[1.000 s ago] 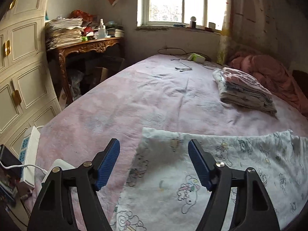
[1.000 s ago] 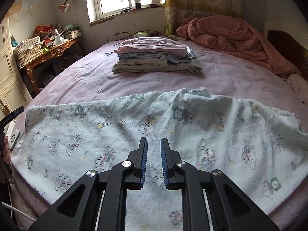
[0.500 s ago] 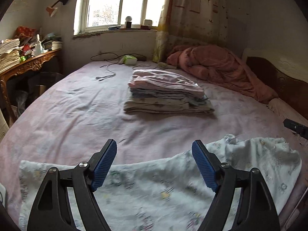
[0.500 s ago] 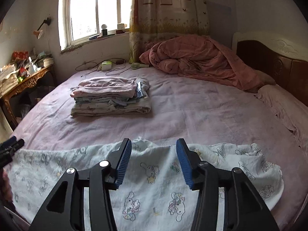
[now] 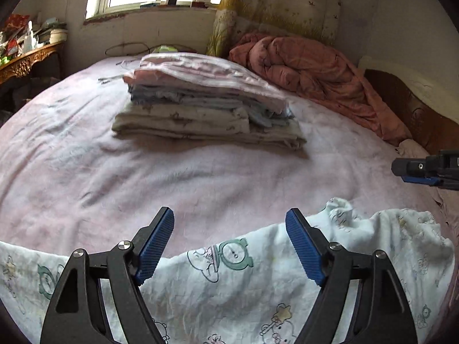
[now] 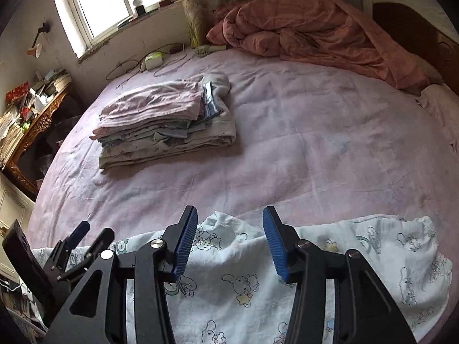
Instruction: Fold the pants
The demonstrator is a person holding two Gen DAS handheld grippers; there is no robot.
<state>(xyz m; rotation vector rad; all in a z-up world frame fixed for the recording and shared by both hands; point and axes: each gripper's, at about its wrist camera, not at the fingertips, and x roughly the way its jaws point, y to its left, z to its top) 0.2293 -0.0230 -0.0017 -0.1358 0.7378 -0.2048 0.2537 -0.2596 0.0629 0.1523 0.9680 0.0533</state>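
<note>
We hold both grippers above the near edge of the bed (image 6: 301,132), where the pants (image 5: 229,292) lie spread flat across the pink sheet, white cloth printed with cartoon animals. Our left gripper (image 5: 229,240) has its blue pads wide apart and grips nothing; the cloth lies beneath them. Our right gripper (image 6: 229,240) is likewise spread, a little less wide, with nothing between its fingers, over a rumpled fold at the far edge of the pants. In the left wrist view the right gripper shows at the right edge, well apart from the left one. Farther up the bed sits a stack of folded clothes (image 6: 163,126), left of centre, and a bunched pink quilt (image 6: 309,25) lies at the far right by the headboard.
</note>
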